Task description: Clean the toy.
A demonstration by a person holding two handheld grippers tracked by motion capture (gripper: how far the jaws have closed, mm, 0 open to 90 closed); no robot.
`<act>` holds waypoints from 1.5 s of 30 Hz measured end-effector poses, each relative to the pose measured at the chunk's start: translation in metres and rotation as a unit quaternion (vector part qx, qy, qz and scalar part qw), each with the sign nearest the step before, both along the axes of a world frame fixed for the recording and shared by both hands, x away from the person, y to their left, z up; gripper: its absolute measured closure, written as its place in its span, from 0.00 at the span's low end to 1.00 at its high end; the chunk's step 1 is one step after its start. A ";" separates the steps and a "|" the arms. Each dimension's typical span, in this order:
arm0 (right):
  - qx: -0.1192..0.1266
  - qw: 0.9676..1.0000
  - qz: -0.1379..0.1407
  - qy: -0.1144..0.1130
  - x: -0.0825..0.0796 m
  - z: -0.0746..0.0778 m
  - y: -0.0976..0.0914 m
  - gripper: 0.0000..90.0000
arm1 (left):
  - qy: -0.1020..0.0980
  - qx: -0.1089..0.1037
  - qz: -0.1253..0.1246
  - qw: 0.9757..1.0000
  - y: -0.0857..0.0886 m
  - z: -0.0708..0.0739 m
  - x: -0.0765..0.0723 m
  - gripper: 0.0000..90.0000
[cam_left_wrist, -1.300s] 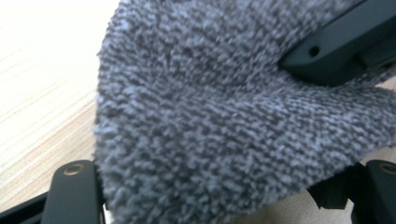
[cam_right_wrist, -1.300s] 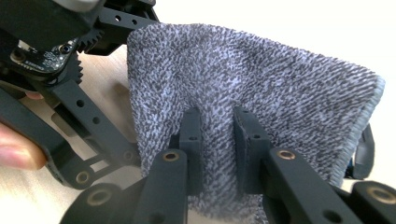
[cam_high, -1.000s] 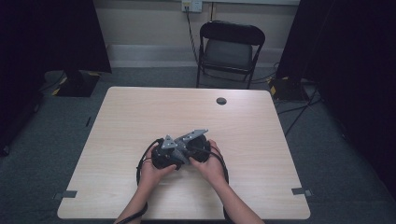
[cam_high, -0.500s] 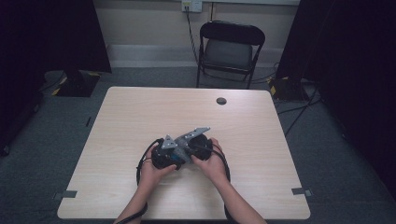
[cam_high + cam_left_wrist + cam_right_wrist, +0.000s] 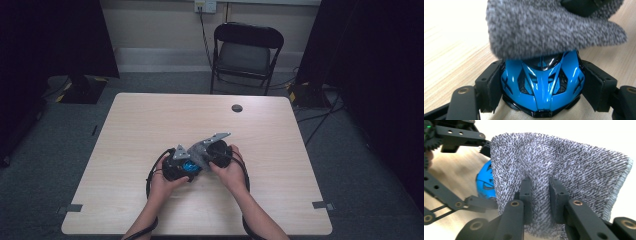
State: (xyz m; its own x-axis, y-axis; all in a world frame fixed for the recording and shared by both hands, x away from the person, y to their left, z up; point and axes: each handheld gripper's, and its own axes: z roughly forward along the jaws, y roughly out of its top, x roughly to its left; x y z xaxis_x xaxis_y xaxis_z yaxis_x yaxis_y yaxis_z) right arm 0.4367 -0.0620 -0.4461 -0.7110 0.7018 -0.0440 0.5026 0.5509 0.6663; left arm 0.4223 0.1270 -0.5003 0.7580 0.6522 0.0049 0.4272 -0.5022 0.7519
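Note:
A glossy blue toy car (image 5: 541, 85) with black trim sits on the wooden table (image 5: 140, 125), nose toward the camera in the left gripper view. My left gripper (image 5: 541, 82) is shut on it, a pad pressed to each side. A grey knitted cloth (image 5: 544, 27) lies over the car's far half. My right gripper (image 5: 540, 195) is shut on that cloth (image 5: 564, 167), pinching a fold, with the blue car (image 5: 485, 182) just left of the cloth. In the high view the left gripper (image 5: 175, 167) and right gripper (image 5: 215, 152) meet at mid-table over the blue car (image 5: 189, 166).
A small black round disc (image 5: 237, 108) lies near the table's far edge. A black folding chair (image 5: 247, 50) stands beyond the table. Black cables (image 5: 150, 177) loop on the tabletop beside the person's wrists.

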 end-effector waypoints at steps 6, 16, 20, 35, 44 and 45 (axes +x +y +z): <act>-0.012 1.000 -0.016 -0.008 0.006 0.003 -0.006 0.83 | 0.005 -0.005 0.000 1.000 0.000 0.000 0.000 0.29; -0.010 0.999 -0.036 -0.005 0.015 0.004 -0.019 0.83 | 0.005 -0.005 0.000 1.000 0.000 0.000 0.000 0.29; -0.005 0.999 -0.050 -0.001 0.017 0.003 -0.023 0.83 | 0.004 -0.005 -0.001 1.000 0.000 0.000 0.000 0.29; -0.006 0.997 -0.072 0.002 0.024 0.003 -0.035 0.83 | 0.004 -0.005 -0.001 1.000 0.000 0.000 0.000 0.29; -0.006 0.996 -0.084 0.002 0.027 0.004 -0.043 0.83 | 0.005 -0.005 0.000 1.000 -0.001 0.000 0.000 0.29; -0.009 0.996 -0.085 0.001 0.027 0.004 -0.044 0.83 | 0.005 -0.005 0.000 1.000 -0.001 0.000 0.000 0.29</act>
